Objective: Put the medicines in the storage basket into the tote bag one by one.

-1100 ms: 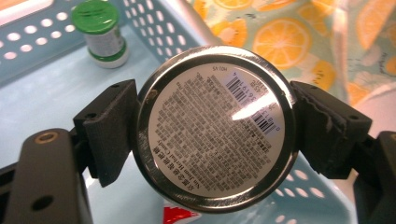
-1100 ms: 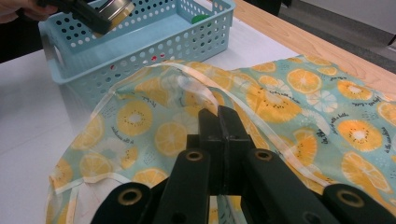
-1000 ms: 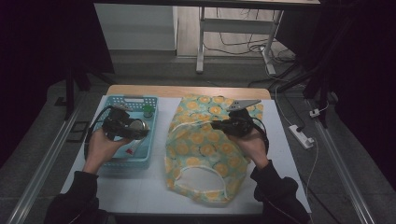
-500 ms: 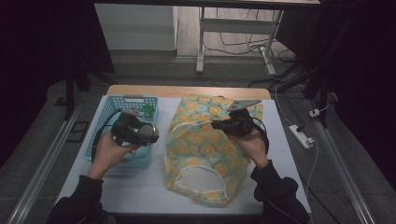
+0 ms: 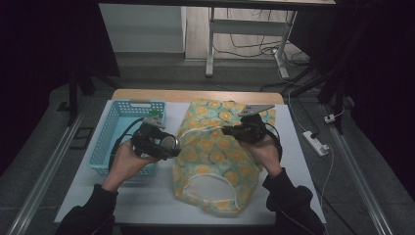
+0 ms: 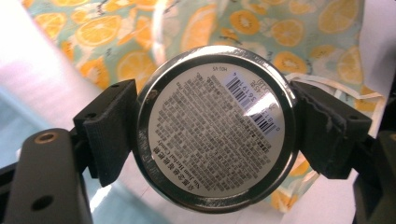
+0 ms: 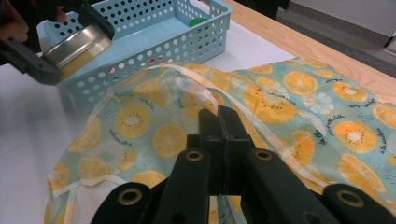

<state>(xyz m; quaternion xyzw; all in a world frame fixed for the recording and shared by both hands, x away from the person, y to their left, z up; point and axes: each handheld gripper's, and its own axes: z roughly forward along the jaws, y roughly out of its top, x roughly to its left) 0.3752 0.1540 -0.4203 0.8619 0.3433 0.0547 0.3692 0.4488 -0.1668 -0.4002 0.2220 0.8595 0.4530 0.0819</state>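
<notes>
Left gripper (image 5: 169,144): held in the person's left hand (image 5: 128,160), forearm entering from the bottom of the high view; jaws level, clamped on the rim of a round silver metal tin (image 6: 215,128) with a printed label and barcode on its flat face. Tin sits above the gap between basket and bag.

Right gripper (image 5: 230,131): held in the right hand (image 5: 266,154), jaws pressed together, pinching the orange-slice patterned fabric bag (image 5: 215,161) near its white-trimmed edge.

Light blue perforated plastic basket (image 5: 112,142): on the white table (image 5: 147,205), left of the bag; holds a small green item (image 7: 198,21) at its far end.
</notes>
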